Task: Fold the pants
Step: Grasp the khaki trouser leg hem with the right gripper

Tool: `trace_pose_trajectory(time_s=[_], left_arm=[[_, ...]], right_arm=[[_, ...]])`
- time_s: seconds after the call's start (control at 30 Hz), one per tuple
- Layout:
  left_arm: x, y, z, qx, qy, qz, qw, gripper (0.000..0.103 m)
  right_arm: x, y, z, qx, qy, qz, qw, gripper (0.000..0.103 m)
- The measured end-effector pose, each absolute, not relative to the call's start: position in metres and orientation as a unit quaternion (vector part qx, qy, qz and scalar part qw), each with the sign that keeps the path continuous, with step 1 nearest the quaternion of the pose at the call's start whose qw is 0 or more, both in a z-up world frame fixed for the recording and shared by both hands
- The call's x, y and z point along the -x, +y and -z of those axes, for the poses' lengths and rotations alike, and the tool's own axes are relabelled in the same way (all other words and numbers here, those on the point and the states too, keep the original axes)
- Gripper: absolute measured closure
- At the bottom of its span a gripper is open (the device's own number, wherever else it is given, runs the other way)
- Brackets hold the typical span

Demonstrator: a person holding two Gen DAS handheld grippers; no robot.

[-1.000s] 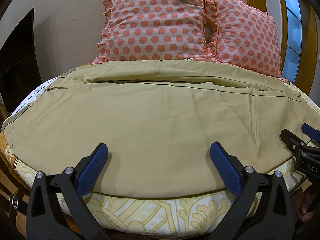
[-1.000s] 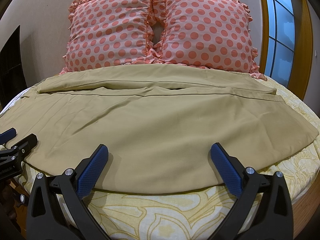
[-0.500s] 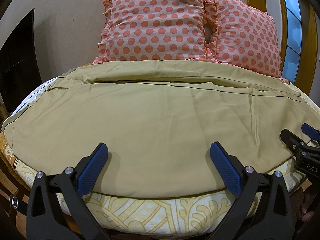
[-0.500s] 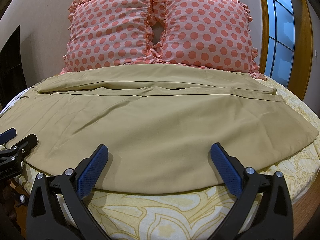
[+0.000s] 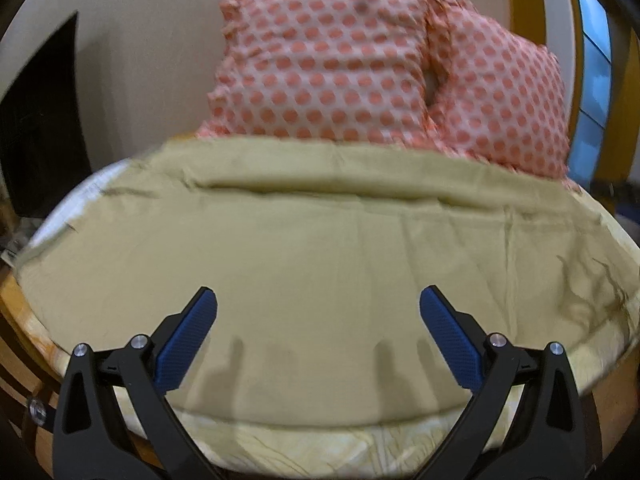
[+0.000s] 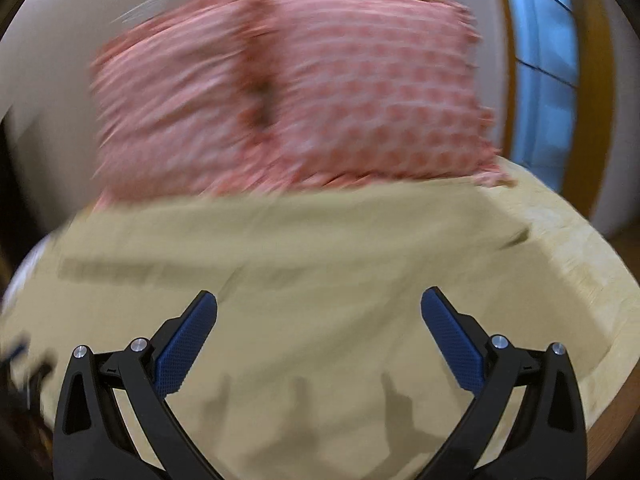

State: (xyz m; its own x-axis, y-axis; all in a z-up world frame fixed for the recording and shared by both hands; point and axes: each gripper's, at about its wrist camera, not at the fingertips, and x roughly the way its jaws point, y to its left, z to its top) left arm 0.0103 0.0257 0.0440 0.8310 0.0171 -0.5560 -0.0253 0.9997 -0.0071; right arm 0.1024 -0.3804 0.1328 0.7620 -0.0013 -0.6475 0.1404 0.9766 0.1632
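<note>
The khaki pants (image 5: pixel 320 248) lie spread flat across the bed, with a fold line near the pillows. They also fill the right wrist view (image 6: pixel 320 280), which is blurred by motion. My left gripper (image 5: pixel 318 312) is open and empty, low over the near part of the pants, its shadow on the cloth. My right gripper (image 6: pixel 318 312) is open and empty, also low over the pants. The right edge of the pants is wrinkled in the left wrist view.
Two pink polka-dot pillows (image 5: pixel 360 60) stand against the wall at the head of the bed. A yellow patterned bedsheet (image 5: pixel 304 448) shows at the near edge, over a wooden bed frame (image 5: pixel 16 344). A window (image 6: pixel 540 72) is at the right.
Both grippers have moved forward over the pants; the near hem has slid under them. The right gripper is moving fast and has left the left wrist view. Both stay open.
</note>
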Motion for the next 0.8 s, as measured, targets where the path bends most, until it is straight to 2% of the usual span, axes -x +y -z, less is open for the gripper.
trace_pose_trajectory(time_s=[0.13,0.2,0.27,0.33,0.43,0.53,0.6,0.63,0.67,0.77,0.8], left_arm=[[-0.022,0.025,-0.063,-0.010,0.277,-0.029,0.960,0.002],[-0.031,0.023,-0.067,-0.020,0.274,-0.027,0.961,0.002],[-0.039,0.024,-0.069,-0.023,0.274,-0.027,0.961,0.002],[-0.047,0.025,-0.070,-0.024,0.275,-0.029,0.961,0.002],[-0.055,0.026,-0.069,-0.029,0.276,-0.032,0.960,0.002],[-0.065,0.027,-0.065,-0.034,0.280,-0.032,0.959,0.002],[-0.069,0.027,-0.062,-0.034,0.285,-0.031,0.957,0.002],[-0.070,0.028,-0.061,-0.034,0.287,-0.031,0.957,0.002],[-0.071,0.028,-0.059,-0.032,0.289,-0.032,0.956,0.002],[-0.067,0.033,-0.058,-0.022,0.290,-0.033,0.956,0.002],[-0.066,0.035,-0.058,-0.019,0.289,-0.034,0.956,0.002]], right_arm=[[-0.212,-0.439,-0.124,-0.179,0.408,0.141,0.884,0.001],[-0.254,-0.455,-0.110,-0.177,0.432,0.174,0.867,0.011],[-0.294,-0.473,-0.090,-0.185,0.456,0.216,0.843,0.026],[-0.320,-0.489,-0.072,-0.205,0.470,0.249,0.822,0.032],[-0.347,-0.501,-0.047,-0.213,0.485,0.291,0.797,0.032],[-0.358,-0.496,-0.036,-0.152,0.480,0.314,0.805,0.031],[-0.355,-0.494,-0.035,-0.143,0.470,0.290,0.821,0.042],[-0.352,-0.493,-0.034,-0.136,0.466,0.280,0.828,0.054],[-0.345,-0.494,-0.034,-0.129,0.461,0.269,0.836,0.076],[-0.323,-0.509,-0.032,-0.174,0.447,0.229,0.847,0.098],[-0.311,-0.517,-0.032,-0.206,0.440,0.213,0.848,0.098]])
